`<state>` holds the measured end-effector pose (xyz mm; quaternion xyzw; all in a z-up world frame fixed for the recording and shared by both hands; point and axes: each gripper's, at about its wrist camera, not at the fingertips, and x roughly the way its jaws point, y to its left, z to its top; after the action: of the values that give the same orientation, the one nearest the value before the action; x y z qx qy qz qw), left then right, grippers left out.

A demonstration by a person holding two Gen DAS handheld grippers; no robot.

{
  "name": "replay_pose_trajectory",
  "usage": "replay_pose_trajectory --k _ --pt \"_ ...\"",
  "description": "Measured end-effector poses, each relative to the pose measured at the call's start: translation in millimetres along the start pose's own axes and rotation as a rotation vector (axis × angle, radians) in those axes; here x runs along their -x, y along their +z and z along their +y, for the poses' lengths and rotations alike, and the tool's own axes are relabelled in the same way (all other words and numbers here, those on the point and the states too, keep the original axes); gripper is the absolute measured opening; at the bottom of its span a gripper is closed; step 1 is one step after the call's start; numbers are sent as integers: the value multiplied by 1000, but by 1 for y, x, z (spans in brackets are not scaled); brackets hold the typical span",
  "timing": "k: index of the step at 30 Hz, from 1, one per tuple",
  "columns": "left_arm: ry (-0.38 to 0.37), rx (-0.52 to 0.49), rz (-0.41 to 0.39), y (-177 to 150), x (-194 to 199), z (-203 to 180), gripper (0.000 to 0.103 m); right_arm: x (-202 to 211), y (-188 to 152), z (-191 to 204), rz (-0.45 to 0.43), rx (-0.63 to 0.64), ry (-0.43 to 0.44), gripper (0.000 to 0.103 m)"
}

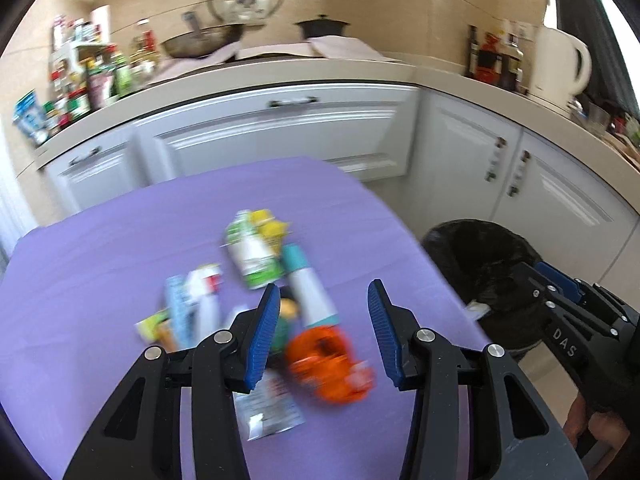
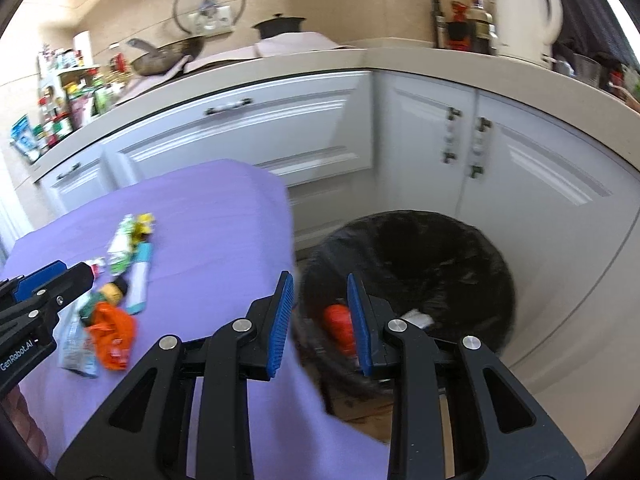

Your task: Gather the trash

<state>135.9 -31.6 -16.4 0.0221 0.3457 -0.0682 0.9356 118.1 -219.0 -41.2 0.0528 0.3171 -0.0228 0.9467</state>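
Your left gripper [image 1: 323,304] hangs released over the purple table's [image 1: 120,240] wrapper pile [image 1: 256,300]; your right gripper [image 2: 320,300], released, empty, near the black-lined bin [image 2: 460,248].

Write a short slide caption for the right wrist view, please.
Right gripper, open and empty, above the black-lined bin beside the purple table of wrappers.

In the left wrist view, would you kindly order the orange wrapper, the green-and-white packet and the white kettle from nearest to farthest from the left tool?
1. Orange wrapper: on the purple cloth, between the left tool's fingers.
2. Green-and-white packet: farther up the cloth, mid-table.
3. White kettle: on the counter, far right.
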Motion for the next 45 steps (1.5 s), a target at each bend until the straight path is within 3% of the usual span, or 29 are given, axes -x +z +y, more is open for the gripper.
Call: replay_pose_trajectory --k 14,26,29,37,39,45 --pt "172 156 12 -37 33 103 46 14 -11 94 6 134 132 41" --pt "279 252 38 -63 41 164 48 4 -27 142 69 224 200 44" --pt "287 265 42 -65 40 170 48 -2 -31 146 93 232 201 51" --pt "271 278 52 -69 36 170 51 -16 -35 151 150 245 202 51" --pt "261 271 56 -69 35 166 51 -19 -35 150 165 242 211 41" --pt "235 256 63 -69 30 152 52 -18 -35 145 161 231 220 39"
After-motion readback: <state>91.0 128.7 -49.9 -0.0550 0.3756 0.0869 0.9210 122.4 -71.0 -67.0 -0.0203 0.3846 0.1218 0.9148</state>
